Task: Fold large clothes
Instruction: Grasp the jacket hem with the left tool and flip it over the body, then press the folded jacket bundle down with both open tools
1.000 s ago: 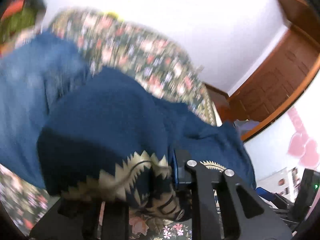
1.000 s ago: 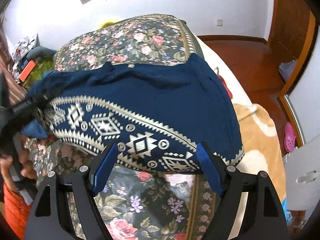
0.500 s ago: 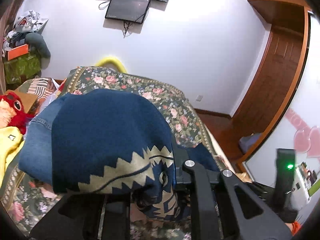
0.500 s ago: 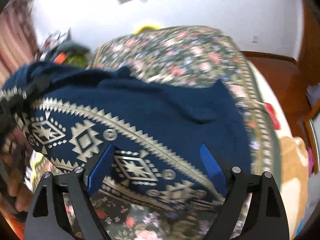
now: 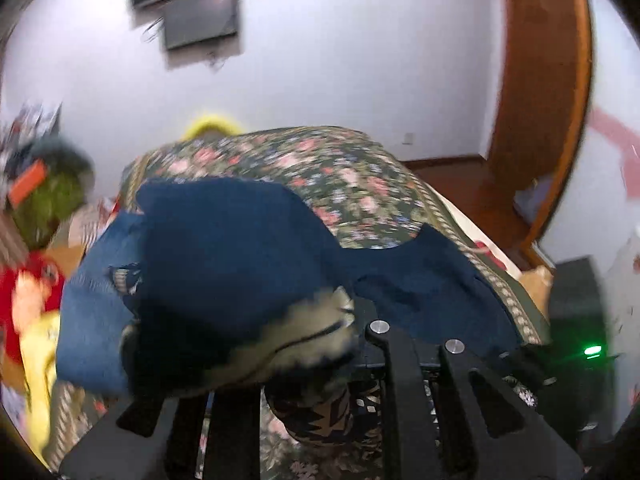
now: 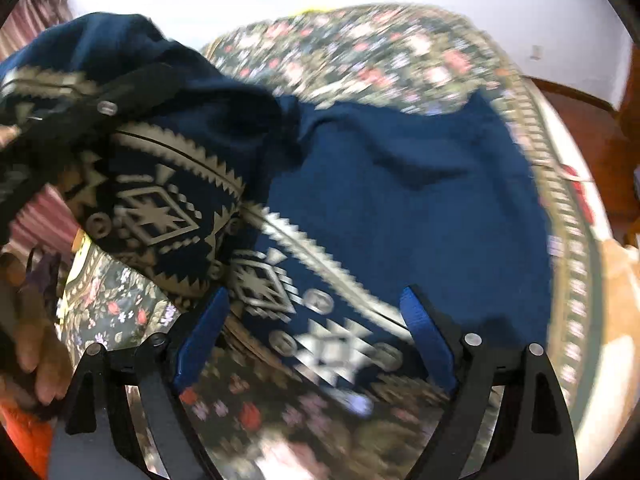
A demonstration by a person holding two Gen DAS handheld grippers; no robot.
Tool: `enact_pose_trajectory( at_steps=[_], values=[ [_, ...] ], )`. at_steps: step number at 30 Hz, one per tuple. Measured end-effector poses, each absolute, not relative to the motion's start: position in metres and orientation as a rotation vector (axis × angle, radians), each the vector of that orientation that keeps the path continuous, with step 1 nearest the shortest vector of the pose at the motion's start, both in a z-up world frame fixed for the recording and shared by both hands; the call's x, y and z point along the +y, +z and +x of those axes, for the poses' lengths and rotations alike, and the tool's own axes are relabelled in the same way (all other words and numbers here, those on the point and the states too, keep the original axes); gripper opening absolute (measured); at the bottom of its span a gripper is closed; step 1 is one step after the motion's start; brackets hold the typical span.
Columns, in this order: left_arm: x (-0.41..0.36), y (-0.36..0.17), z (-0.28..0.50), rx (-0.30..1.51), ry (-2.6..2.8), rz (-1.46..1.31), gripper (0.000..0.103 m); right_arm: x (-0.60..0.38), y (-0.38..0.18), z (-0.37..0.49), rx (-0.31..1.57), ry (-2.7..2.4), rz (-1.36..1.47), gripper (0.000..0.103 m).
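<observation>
A navy garment (image 6: 420, 200) with a cream geometric border lies on the floral bedspread (image 6: 380, 56). My left gripper (image 5: 344, 332) is shut on the garment's patterned edge and holds a bunched fold (image 5: 224, 264) lifted above the bed; that gripper also shows at the left of the right wrist view (image 6: 104, 108). My right gripper (image 6: 316, 336) is open and empty, just above the border pattern near the bed's front edge, blue pads (image 6: 428, 336) spread wide.
Denim jeans (image 5: 84, 320) lie left of the garment. Red and yellow soft items (image 5: 32, 312) sit at the bed's left. A screen (image 5: 200, 20) hangs on the white wall. A wooden door (image 5: 544, 100) and floor are at the right.
My left gripper has carried the lifted fold rightward over the rest of the garment. My right gripper has stayed open and moved a little nearer to the border pattern.
</observation>
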State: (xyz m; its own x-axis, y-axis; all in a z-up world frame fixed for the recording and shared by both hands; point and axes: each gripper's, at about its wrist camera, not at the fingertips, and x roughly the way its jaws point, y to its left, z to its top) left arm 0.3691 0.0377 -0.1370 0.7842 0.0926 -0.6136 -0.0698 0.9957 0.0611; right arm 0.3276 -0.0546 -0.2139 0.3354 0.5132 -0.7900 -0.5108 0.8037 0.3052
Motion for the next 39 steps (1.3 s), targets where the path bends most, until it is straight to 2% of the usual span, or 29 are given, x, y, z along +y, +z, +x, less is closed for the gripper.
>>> enact_pose_trajectory(
  at_steps=[5, 10, 16, 19, 25, 29, 32, 37, 38, 39],
  values=[
    [-0.019, -0.144, 0.390, 0.724, -0.023, 0.115, 0.016, -0.131, -0.205, 0.327, 0.982, 0.495, 0.030, 0.086],
    [-0.069, -0.173, 0.403, 0.819, -0.159, 0.154, 0.016, -0.193, -0.218, 0.334, 1.036, 0.326, 0.093, 0.086],
    [-0.091, -0.224, 0.410, 0.989, -0.348, 0.121, 0.018, -0.234, -0.234, 0.332, 1.083, 0.261, 0.217, 0.086],
    [-0.089, -0.230, 0.408, 0.990, -0.358, 0.124, 0.019, -0.241, -0.232, 0.325, 1.076, 0.259, 0.231, 0.086],
    [-0.079, -0.215, 0.396, 0.979, -0.395, 0.132, 0.032, -0.243, -0.209, 0.316, 1.013, 0.288, 0.230, 0.086],
    [-0.083, -0.201, 0.370, 0.950, -0.434, 0.154, 0.058, -0.239, -0.192, 0.313, 0.967, 0.321, 0.222, 0.086],
    [-0.079, -0.186, 0.359, 0.929, -0.412, 0.155, 0.061, -0.228, -0.181, 0.315, 0.929, 0.356, 0.191, 0.086],
    [-0.050, -0.159, 0.354, 0.876, -0.356, 0.081, 0.071, -0.205, -0.174, 0.323, 0.904, 0.409, 0.163, 0.086],
    [-0.045, -0.153, 0.352, 0.863, -0.342, 0.072, 0.074, -0.200, -0.175, 0.327, 0.906, 0.420, 0.163, 0.086],
    [-0.037, -0.149, 0.355, 0.848, -0.312, 0.061, 0.082, -0.195, -0.175, 0.329, 0.908, 0.431, 0.165, 0.086]
  ],
)
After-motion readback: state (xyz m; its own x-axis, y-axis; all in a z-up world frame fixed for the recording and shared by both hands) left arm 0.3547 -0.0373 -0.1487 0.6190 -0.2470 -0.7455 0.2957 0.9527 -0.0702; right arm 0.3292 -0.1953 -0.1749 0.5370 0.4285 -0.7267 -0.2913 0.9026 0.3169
